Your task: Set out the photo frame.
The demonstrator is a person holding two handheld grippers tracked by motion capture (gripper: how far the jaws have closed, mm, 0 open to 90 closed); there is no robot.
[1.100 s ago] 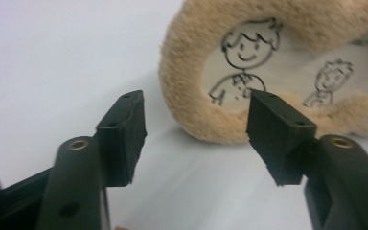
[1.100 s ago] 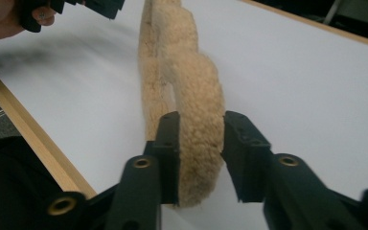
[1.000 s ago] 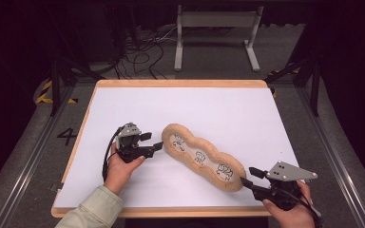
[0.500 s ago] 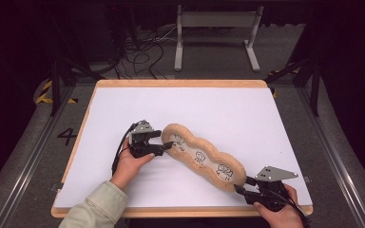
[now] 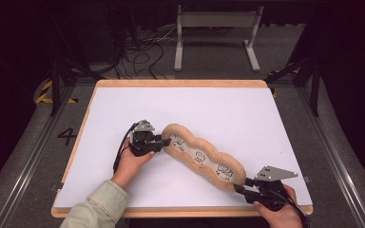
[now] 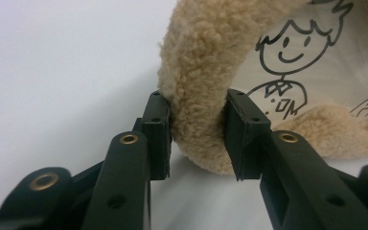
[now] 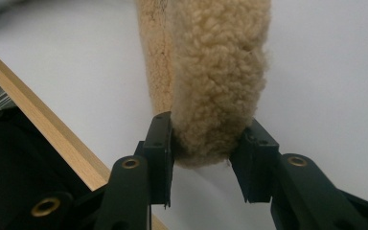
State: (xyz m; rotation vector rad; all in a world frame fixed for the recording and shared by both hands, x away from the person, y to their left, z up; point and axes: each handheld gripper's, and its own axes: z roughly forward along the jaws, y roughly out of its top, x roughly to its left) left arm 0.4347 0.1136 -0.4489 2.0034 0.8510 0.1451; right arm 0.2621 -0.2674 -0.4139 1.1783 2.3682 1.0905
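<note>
Both my grippers have just closed in, left gripper [image 5: 160, 141] and right gripper [image 5: 241, 189] now pinching opposite ends of the fleecy, lobed tan cushion [image 5: 200, 156] lying diagonally mid-bench [image 5: 228, 107]; right end near the wooden front edge.

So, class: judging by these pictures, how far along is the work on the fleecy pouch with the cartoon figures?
Done: both grippers have reached the pouch. The left gripper has just closed its jaws on the fleecy rim at one end, and the right gripper has just closed on the other end; both pairs of pads press the fleece. In hand: a two-ended grip. Left: the pouch lies flat on the white table, not yet lifted or moved.
</note>
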